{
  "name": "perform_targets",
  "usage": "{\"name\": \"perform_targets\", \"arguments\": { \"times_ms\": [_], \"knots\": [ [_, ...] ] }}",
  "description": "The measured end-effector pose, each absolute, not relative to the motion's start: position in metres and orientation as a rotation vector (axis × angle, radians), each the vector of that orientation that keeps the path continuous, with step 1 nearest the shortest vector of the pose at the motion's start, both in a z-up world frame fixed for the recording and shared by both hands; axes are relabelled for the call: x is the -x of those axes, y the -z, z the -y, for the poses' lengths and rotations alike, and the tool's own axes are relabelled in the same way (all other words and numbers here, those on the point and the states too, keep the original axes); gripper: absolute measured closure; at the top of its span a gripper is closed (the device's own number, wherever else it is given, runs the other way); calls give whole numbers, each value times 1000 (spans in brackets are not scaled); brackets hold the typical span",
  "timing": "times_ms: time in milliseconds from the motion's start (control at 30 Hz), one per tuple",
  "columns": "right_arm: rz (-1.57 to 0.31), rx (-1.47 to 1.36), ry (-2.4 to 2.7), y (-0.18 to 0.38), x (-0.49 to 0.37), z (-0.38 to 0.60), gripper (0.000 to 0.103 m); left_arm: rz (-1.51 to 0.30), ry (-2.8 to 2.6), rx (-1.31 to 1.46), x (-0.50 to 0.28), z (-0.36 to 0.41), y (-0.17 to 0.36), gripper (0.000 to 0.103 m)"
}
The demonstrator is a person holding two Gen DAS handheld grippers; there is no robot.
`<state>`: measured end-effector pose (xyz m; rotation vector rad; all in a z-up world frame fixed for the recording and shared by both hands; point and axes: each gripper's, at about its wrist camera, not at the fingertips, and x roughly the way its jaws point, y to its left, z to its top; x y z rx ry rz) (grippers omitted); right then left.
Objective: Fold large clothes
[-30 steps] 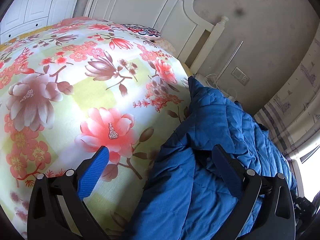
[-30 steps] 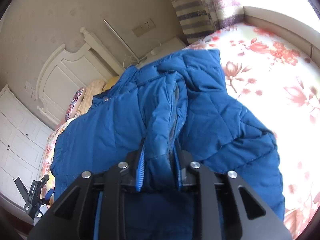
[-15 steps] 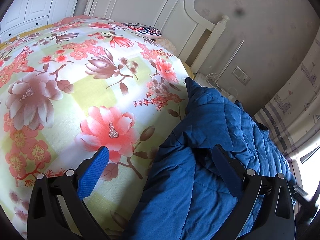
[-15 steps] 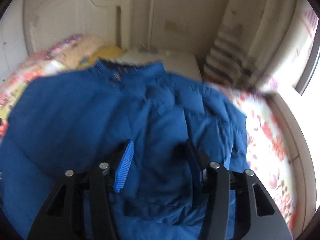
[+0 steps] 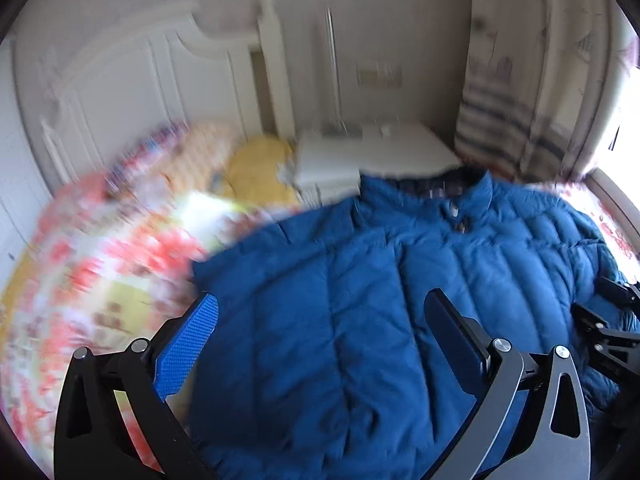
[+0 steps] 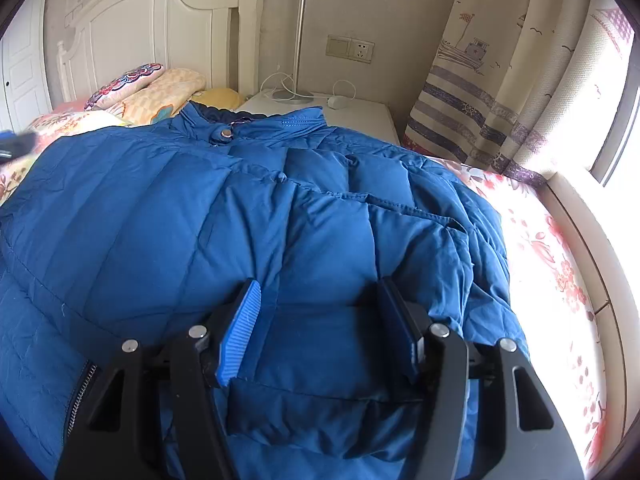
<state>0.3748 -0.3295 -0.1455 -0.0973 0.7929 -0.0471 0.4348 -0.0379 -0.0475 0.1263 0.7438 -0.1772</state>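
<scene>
Now the right tongs (image 6: pixel 320 320) are opening, the blue jacket (image 6: pixel 200 220) between them unpinched. Left tongs (image 5: pixel 320 332) are hovering wide above it on the bed (image 5: pixel 80 280).

A bed (image 6: pixel 560 264) with a floral cover carries a blue quilted jacket (image 6: pixel 224 216) spread flat (collar toward the white headboard (image 6: pixel 160 32)); pillows (image 6: pixel 160 88) lie at the head end.

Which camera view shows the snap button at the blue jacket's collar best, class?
The right wrist view: the snap button is sharp on the collar of the blue down jacket. The left wrist view is motion-blurred, so the button is only a pale smudge.
</scene>
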Motion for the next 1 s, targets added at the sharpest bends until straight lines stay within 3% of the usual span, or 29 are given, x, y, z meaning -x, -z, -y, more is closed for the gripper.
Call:
{"name": "perform_targets", "arguments": {
  "times_ms": [100,167,500,600,700,867,1000],
  "knots": [
    [-792,95,43,145,-373,329,43,-860,155,-120,-457,32,84,4],
    [-790,93,39,146,-372,329,43,-792,183,-134,-451,29,97,4],
    [-716,24,77,125,-354,338,43,-799,123,-224,-449,42,103,4],
    [-664,-32,95,108,-340,348,36,-800,122,-225,-451,43,104,4],
    [-805,46,86,139,-355,346,28,-799,123,-224,-451,42,104,4],
    [-843,32,84,133,-363,350,27,-800,126,-220,-451,41,103,4],
    [-760,4,112,108,-381,352,26,-800,126,-220,-452,41,103,4]
  ]
}}
